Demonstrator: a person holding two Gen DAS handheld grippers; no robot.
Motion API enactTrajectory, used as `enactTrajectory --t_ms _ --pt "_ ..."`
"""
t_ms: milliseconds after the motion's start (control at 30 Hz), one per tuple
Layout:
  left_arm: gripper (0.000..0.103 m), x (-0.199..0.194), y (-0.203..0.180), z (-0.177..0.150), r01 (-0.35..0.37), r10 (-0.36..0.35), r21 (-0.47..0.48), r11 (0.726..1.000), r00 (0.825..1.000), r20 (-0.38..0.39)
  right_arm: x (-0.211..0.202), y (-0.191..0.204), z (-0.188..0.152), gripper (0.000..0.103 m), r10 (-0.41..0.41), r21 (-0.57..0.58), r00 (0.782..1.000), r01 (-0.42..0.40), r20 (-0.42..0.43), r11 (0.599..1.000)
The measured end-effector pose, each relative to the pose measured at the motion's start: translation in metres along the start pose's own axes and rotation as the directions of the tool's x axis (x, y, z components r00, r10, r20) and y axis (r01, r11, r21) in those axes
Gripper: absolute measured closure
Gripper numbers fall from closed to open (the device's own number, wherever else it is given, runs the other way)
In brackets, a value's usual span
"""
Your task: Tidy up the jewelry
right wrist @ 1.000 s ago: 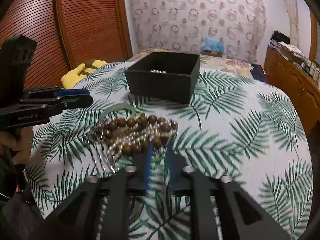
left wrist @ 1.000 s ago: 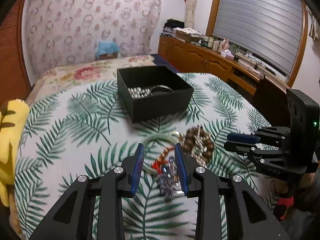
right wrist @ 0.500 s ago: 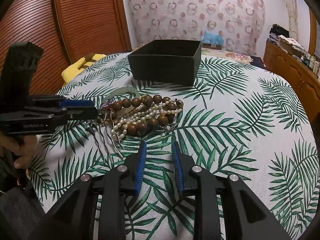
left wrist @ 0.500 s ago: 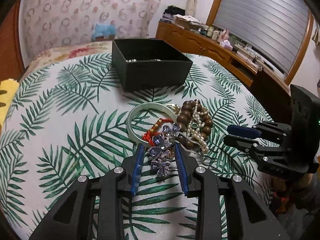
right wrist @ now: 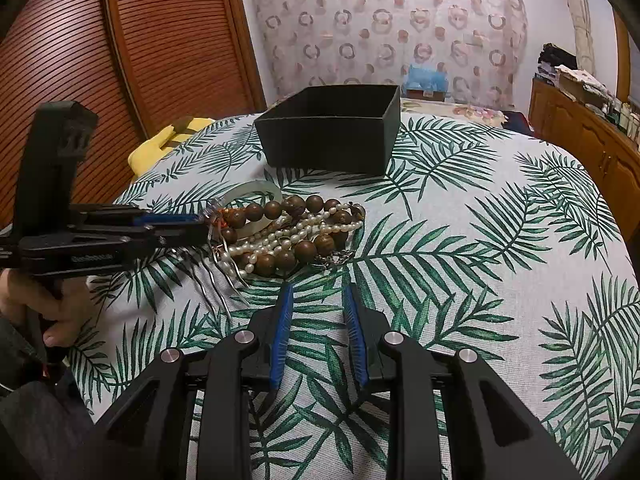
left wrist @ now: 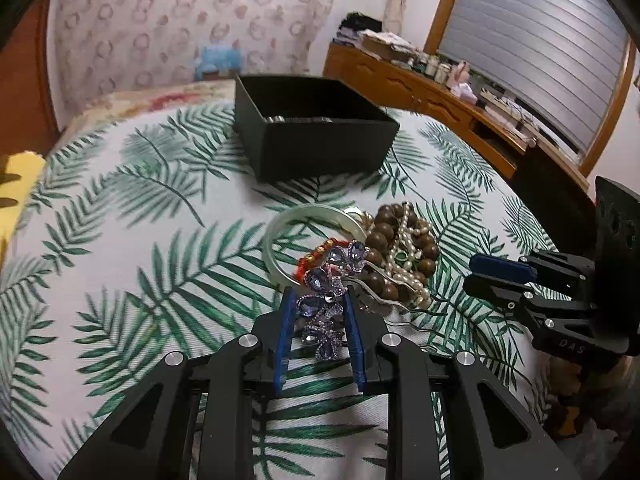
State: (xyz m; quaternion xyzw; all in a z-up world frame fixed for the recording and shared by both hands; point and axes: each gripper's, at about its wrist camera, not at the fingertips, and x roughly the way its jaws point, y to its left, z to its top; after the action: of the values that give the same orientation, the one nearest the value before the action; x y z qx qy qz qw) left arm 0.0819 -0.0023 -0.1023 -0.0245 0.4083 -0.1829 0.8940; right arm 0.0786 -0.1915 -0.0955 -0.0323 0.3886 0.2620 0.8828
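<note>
A jewelry pile lies on the leaf-print tablecloth: a purple jeweled hair comb (left wrist: 322, 308), a pale green bangle (left wrist: 280, 232), a red cord bracelet (left wrist: 310, 258), brown wooden beads (left wrist: 386, 232) and a pearl strand (right wrist: 280, 236). My left gripper (left wrist: 318, 296) is open, its blue pads on either side of the purple comb's jeweled top, which rests on the cloth. It also shows in the right wrist view (right wrist: 192, 226). My right gripper (right wrist: 318, 294) is open and empty, just short of the beads (right wrist: 296, 216). The black box (left wrist: 312, 136) stands beyond the pile with jewelry inside.
The black box also shows in the right wrist view (right wrist: 332, 132). A yellow item (right wrist: 160, 146) lies at the table's left edge. A wooden dresser (left wrist: 440, 96) with clutter stands at the right, a slatted wooden door (right wrist: 120, 60) at the left.
My left gripper came lower and forward, bringing its fingers around the purple comb. My right gripper opened and pulled back a little from the beads.
</note>
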Motion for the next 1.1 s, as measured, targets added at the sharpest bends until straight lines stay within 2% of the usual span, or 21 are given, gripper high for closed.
enactTrajectory --t_ms 233,533,733,900,1100 --pt "0.081 -0.033 0.005 -0.005 -0.058 0.057 0.001 0.998 0.995 0.079 0.001 0.004 0.003 0.074 -0.019 -0.017 1.0 0.019 -0.008 1.0" --pt "0.081 -0.063 0.036 -0.014 -0.101 0.105 -0.046 0.994 0.988 0.116 0.002 0.032 0.026 0.074 0.001 -0.091 1.0 -0.001 -0.003 0.996" --pt "0.081 -0.08 0.063 -0.025 -0.12 0.135 -0.105 0.987 0.981 0.139 0.017 0.056 0.021 0.074 0.011 -0.154 0.997 -0.023 -0.079 0.988" --pt "0.081 -0.088 0.072 -0.029 -0.14 0.157 -0.12 0.983 0.976 0.149 0.028 0.062 0.015 0.074 0.0 -0.162 0.992 -0.021 -0.127 0.987" --pt "0.081 -0.092 0.078 -0.031 -0.145 0.165 -0.132 0.981 0.973 0.16 0.033 0.066 0.014 0.075 -0.02 -0.172 0.991 -0.003 -0.129 0.985"
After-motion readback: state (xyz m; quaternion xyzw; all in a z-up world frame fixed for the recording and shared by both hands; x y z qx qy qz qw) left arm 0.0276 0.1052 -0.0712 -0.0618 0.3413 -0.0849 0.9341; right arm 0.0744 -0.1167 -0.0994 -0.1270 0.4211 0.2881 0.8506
